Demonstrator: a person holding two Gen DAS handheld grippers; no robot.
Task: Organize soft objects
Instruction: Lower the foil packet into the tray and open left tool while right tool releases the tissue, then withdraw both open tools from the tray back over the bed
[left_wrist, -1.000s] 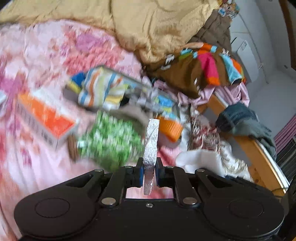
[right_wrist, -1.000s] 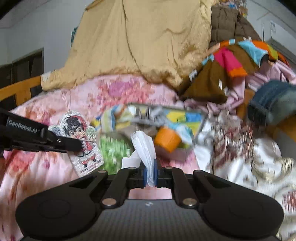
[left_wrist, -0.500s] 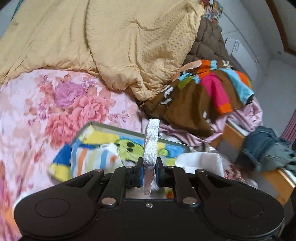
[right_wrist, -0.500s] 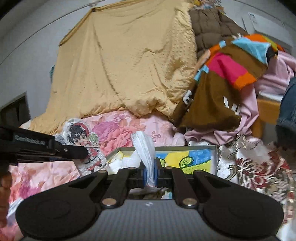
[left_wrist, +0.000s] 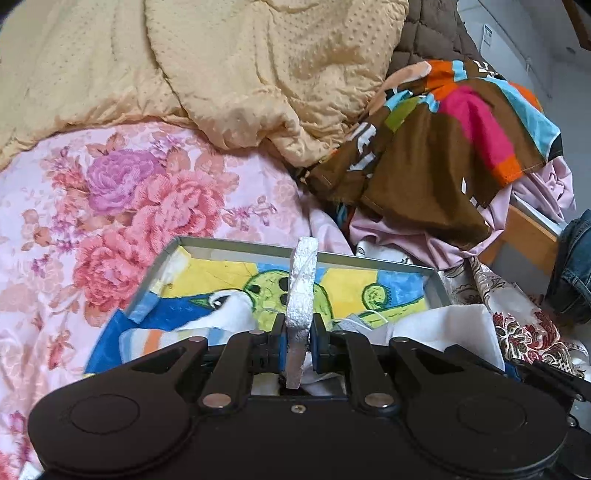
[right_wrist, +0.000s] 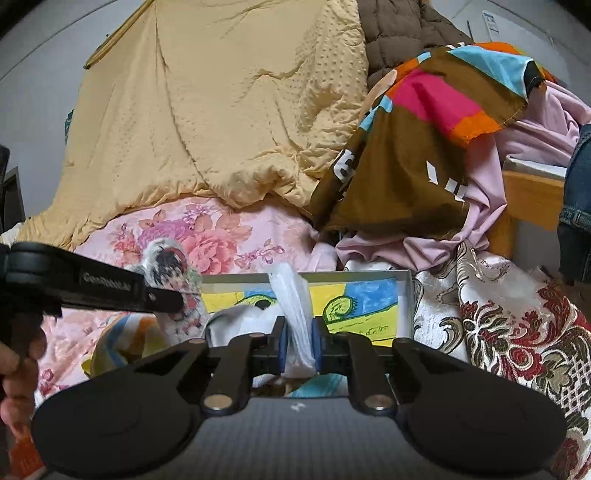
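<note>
The left gripper (left_wrist: 298, 341) is clenched on a flat silvery cartoon-printed pouch (left_wrist: 303, 280), held edge-on above the near side of the open box (left_wrist: 240, 247) with the painted lining. The right gripper (right_wrist: 298, 345) pinches a crinkled clear plastic bag (right_wrist: 291, 295) over that same box, which lies on the floral bedsheet (left_wrist: 110, 192) just below the yellow quilt (left_wrist: 221, 74)

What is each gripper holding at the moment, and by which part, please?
The left gripper pinches a flat cartoon-figure piece near its lower edge. The right gripper is shut on a clear plastic bag, clamped around its bunched middle.
</note>
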